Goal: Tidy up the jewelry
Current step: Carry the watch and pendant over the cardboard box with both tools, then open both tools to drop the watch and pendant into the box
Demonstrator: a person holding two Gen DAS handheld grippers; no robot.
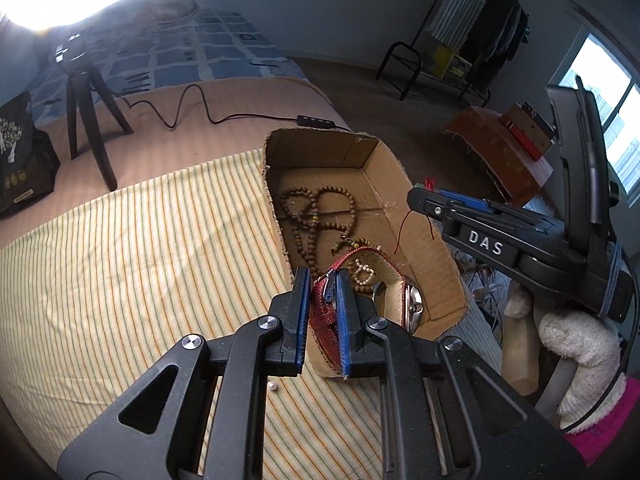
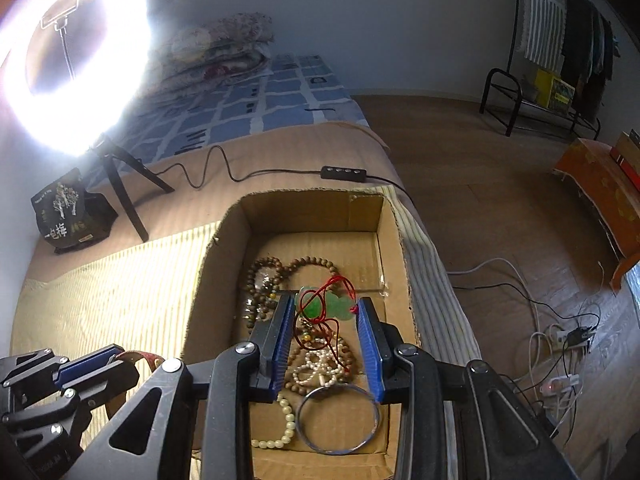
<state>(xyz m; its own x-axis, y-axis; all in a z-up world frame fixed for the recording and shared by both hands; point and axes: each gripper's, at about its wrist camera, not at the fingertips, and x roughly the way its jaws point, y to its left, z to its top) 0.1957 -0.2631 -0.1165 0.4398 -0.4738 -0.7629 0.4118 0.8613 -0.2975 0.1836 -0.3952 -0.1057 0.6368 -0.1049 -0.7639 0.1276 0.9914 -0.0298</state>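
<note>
A cardboard box (image 1: 436,248) sits on the striped cloth and holds brown bead strands (image 1: 316,204). My left gripper (image 1: 323,280) is shut on the red strap of a wristwatch (image 1: 412,304), held over the box's near wall. In the right wrist view the box (image 2: 224,236) holds bead strands (image 2: 276,268), a pearl bracelet (image 2: 316,364), a pale bead bracelet (image 2: 286,420) and a metal bangle (image 2: 339,418). My right gripper (image 2: 326,316) is open over the box. A green jade pendant (image 2: 334,304) on a red cord sits between its fingers; whether it hangs or lies, I cannot tell.
A ring light on a tripod (image 2: 120,184) stands at the back left with its cable and switch (image 2: 344,172). A dark pouch (image 2: 66,216) lies beside it. A small pearl (image 1: 273,386) lies on the cloth. The bed edge drops to the floor at right.
</note>
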